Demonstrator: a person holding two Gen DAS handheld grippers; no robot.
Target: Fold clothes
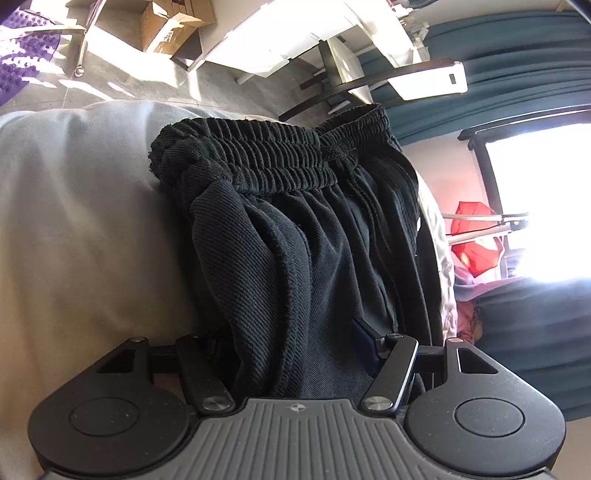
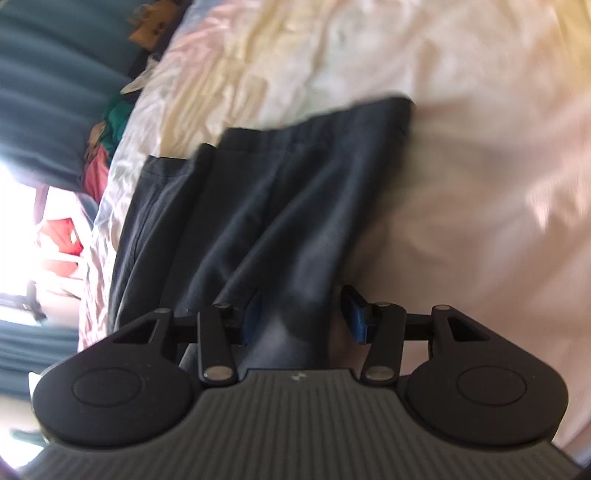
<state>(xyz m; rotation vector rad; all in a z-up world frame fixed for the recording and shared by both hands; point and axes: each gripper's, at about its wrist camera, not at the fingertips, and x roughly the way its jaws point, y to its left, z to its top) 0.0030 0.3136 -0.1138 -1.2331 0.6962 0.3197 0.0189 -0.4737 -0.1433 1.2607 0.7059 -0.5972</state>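
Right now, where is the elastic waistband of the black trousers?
In the left wrist view the elastic waistband is at the upper centre, at the far end of the black trousers, which lie on the pale bedsheet.

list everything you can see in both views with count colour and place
trousers: 1, black, on the bed, waistband away from the left camera
bed sheet: 1, white, under the trousers
curtains: teal, by the window
boxes: cardboard, on the floor
mat: 1, purple, on the floor
red cloth: 1, beside the bed
left gripper: black, fabric bunched between its fingers
right gripper: black, blue pads, fabric between its fingers
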